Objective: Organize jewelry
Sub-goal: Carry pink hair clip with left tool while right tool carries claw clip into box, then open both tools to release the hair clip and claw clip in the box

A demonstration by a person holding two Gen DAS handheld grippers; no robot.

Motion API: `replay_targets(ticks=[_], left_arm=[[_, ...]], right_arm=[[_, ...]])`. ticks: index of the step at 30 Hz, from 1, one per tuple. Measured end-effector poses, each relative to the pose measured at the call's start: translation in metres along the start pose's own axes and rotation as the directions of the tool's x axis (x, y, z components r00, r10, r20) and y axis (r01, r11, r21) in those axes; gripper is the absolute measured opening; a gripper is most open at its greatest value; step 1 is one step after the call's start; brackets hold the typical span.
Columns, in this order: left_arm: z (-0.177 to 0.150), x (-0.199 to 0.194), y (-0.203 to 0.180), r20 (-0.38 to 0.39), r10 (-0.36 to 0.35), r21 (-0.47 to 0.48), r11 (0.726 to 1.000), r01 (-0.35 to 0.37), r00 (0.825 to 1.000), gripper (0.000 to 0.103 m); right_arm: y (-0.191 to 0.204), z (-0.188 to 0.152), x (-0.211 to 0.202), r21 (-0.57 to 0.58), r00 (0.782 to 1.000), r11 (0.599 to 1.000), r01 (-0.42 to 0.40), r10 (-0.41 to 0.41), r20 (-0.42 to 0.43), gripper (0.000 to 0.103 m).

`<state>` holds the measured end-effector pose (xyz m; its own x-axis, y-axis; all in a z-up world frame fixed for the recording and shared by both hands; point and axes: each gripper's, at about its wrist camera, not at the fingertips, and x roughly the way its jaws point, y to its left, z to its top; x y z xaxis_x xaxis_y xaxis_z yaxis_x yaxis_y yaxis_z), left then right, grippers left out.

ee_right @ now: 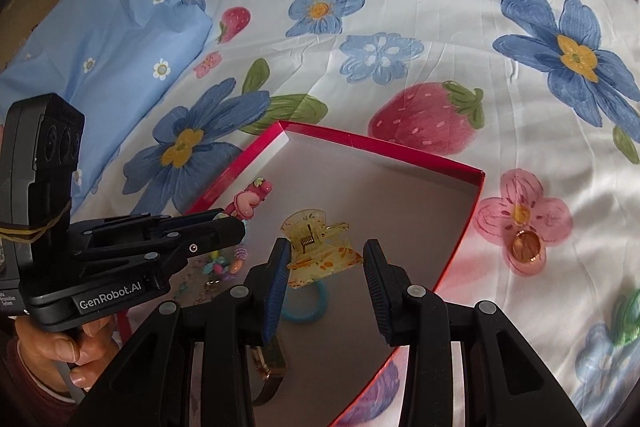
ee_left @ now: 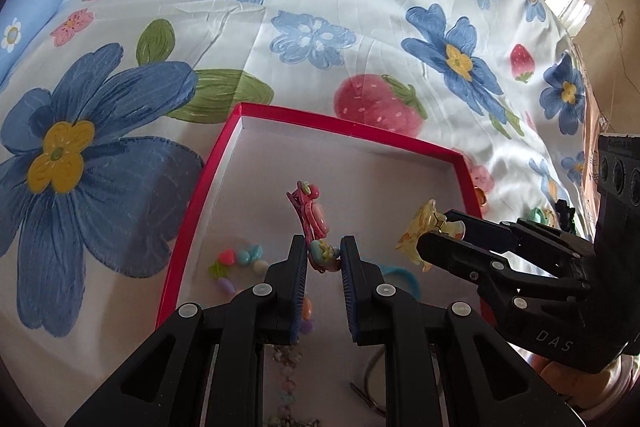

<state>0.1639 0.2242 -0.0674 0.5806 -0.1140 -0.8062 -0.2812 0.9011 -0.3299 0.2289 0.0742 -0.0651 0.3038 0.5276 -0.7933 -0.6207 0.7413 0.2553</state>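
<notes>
A red box with a white inside [ee_left: 256,163] [ee_right: 400,187] lies on the flowered bedsheet. My left gripper [ee_left: 323,251] is shut on a pink hair clip with candy charms [ee_left: 312,219], held over the box; the clip also shows in the right wrist view [ee_right: 250,201]. My right gripper [ee_right: 326,261] is open around a yellow translucent claw clip [ee_right: 316,247], which touches its left finger; the right gripper [ee_left: 434,231] and claw clip [ee_left: 420,229] also show in the left wrist view.
In the box lie a bead bracelet [ee_left: 238,261], a blue hair ring [ee_right: 306,303], a beaded chain [ee_left: 286,375] and a watch strap [ee_right: 270,367]. A gold ring [ee_right: 526,247] lies on the sheet right of the box. A blue pillow [ee_right: 108,39] is far left.
</notes>
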Motion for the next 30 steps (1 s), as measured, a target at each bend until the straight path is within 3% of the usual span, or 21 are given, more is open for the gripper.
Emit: replay_targets(ticks=[11, 22, 30], left_arm=[[0.000, 0.028, 0.001, -0.054, 0.029, 0.003, 1.000, -0.029, 0.998, 0.016], [-0.001, 0.033, -0.002, -0.068, 0.065, 0.008, 0.998, -0.065, 0.996, 0.019], [-0.002, 0.027, -0.002, -0.059, 0.075, 0.008, 0.997, -0.075, 0.995, 0.029]], right_arm=[[0.005, -0.001, 0.025, -0.076, 0.997, 0.996, 0.044, -0.048, -0.063, 0.038], [0.005, 0.001, 0.027, -0.082, 0.997, 0.996, 0.035, -0.041, -0.071, 0.039], [0.003, 0.002, 0.026, -0.062, 0.997, 0.998, 0.021, -0.025, -0.068, 0.044]])
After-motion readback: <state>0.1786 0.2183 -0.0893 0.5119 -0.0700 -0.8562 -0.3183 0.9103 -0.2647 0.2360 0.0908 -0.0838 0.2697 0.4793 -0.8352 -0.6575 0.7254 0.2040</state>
